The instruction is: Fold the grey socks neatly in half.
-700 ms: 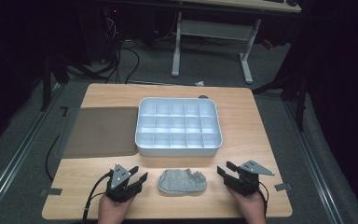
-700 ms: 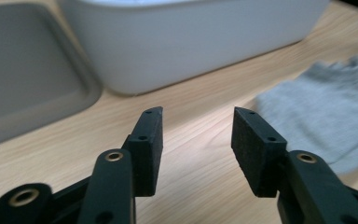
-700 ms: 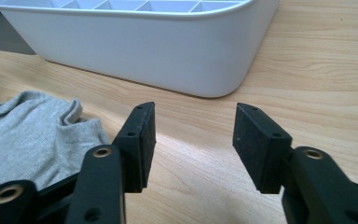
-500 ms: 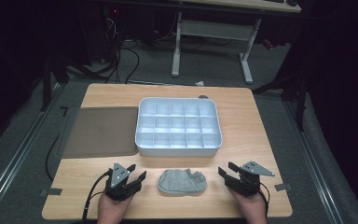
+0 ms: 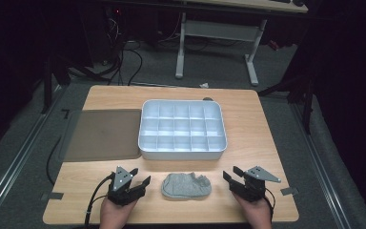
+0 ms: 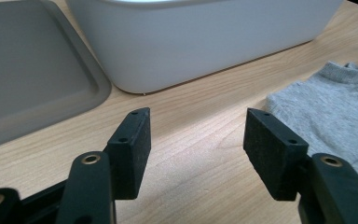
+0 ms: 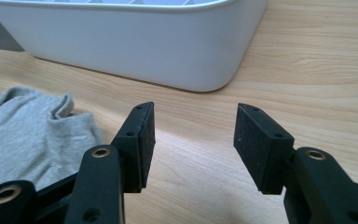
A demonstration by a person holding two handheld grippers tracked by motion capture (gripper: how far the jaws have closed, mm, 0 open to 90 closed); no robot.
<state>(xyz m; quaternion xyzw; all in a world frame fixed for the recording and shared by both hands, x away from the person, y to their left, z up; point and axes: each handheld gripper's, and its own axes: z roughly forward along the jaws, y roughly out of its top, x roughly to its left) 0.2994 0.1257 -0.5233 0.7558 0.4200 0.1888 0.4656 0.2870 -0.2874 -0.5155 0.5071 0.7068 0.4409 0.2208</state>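
A grey sock (image 5: 187, 186) lies crumpled on the wooden table near its front edge, between the two grippers. My left gripper (image 5: 139, 179) rests to its left, open with nothing between the jaws; in the left gripper view the sock (image 6: 335, 102) shows at the right, beside my left gripper (image 6: 196, 135). On the other side of the sock sits my right gripper (image 5: 232, 174), also open and empty. The right gripper view has the sock (image 7: 28, 130) at the left of my right gripper (image 7: 193, 133).
A white compartment tray (image 5: 182, 151) with several empty cells stands behind the sock at mid-table. A flat grey lid (image 5: 104, 134) lies to its left. Desk legs and cables fill the dark floor beyond the table.
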